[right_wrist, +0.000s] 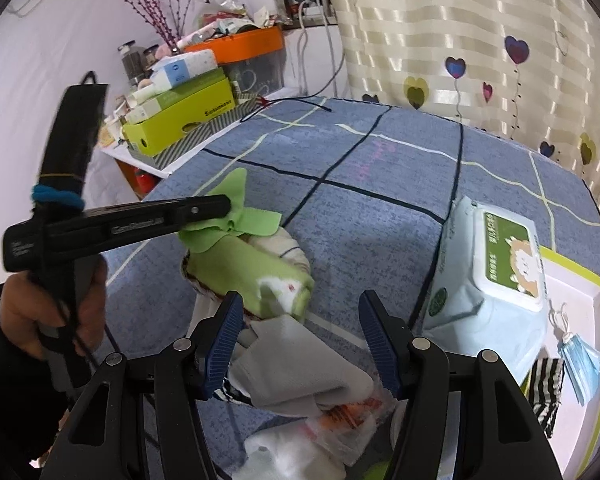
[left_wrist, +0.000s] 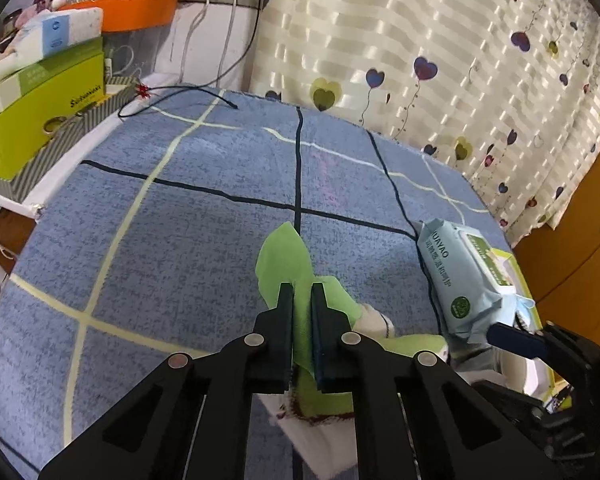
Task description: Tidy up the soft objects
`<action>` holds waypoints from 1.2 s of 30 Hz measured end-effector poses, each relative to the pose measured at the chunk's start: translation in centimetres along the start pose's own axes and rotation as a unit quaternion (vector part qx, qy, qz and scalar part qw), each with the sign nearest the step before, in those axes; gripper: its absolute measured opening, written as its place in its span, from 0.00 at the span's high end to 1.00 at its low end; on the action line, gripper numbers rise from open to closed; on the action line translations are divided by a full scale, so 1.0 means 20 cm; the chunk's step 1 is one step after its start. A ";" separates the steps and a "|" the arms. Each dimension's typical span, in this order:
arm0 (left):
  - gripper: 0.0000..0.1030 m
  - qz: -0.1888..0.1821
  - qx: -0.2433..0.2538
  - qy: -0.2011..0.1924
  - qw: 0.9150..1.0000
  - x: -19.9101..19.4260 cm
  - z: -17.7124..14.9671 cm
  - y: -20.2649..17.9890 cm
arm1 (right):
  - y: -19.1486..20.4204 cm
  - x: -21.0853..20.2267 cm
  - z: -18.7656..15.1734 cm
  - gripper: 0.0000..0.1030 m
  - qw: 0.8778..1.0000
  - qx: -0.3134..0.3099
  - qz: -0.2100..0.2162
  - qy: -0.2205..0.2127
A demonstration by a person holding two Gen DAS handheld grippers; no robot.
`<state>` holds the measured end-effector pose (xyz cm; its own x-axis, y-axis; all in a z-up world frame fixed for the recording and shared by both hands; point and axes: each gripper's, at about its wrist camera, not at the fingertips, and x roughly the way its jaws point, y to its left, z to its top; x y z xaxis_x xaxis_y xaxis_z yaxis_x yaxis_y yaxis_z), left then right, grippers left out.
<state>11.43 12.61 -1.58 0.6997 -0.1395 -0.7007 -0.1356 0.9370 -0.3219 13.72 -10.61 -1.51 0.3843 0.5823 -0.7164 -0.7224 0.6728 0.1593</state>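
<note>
My left gripper (left_wrist: pixel 302 292) is shut on a thin green cloth (left_wrist: pixel 284 256), pinched between its black fingers above the blue checked table cover (left_wrist: pixel 180 208). In the right wrist view the left gripper (right_wrist: pixel 226 206) holds that green cloth (right_wrist: pixel 256 222) over a pile of soft things: a green and white sock (right_wrist: pixel 260 276) and a grey folded cloth (right_wrist: pixel 300 364). My right gripper (right_wrist: pixel 300 308) is open and empty, its blue-padded fingers either side of the sock and the grey cloth.
A light blue wet-wipes pack (right_wrist: pixel 488 280) lies at the right, partly on a white tray with a green rim (right_wrist: pixel 580 280). A blue face mask (right_wrist: pixel 584 352) and striped cloth (right_wrist: pixel 544 388) lie near it. Stacked boxes (left_wrist: pixel 44 104) stand left. A curtain (left_wrist: pixel 440 40) hangs behind.
</note>
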 end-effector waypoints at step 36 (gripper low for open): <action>0.92 -0.047 0.006 -0.015 0.999 -0.38 -0.27 -0.02 | 0.11 0.08 -0.16 0.62 0.987 -0.115 -0.011 0.113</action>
<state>2.48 11.54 0.45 0.7299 -0.2181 -0.6478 -0.0589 0.9242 -0.3774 10.88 -9.61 -4.40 0.2815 0.4341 -0.8557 -0.8369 0.5474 0.0024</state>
